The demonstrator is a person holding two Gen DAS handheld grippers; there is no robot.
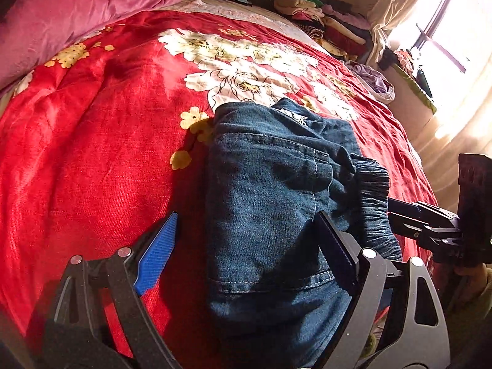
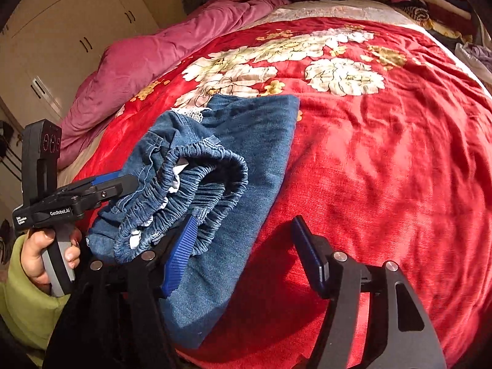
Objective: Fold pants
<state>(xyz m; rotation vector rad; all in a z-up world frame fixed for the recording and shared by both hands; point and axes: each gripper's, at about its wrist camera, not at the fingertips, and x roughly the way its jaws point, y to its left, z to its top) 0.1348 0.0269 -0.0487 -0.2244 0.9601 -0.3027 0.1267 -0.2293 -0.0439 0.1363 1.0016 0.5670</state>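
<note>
Blue denim pants (image 1: 270, 203) lie folded in a short bundle on the red flowered blanket (image 1: 92, 153); the elastic waistband (image 2: 196, 184) is bunched on the near side. My left gripper (image 1: 246, 246) is open and straddles the bundle: its left pad (image 1: 156, 258) is clear of the denim and its right finger lies on the cloth. My right gripper (image 2: 246, 255) is open too. Its left pad (image 2: 181, 255) is against the waistband and its right pad (image 2: 310, 258) is over bare blanket. Each gripper shows in the other's view: the right gripper (image 1: 399, 215), the left gripper (image 2: 123, 184).
A pink duvet (image 1: 61, 21) is heaped along the bed's far left. Folded clothes (image 1: 323, 15) are stacked at the far right corner by a bright window (image 1: 446, 30). Cupboards (image 2: 61, 30) stand beyond the bed. A hand (image 2: 40, 255) in a green sleeve holds the left gripper.
</note>
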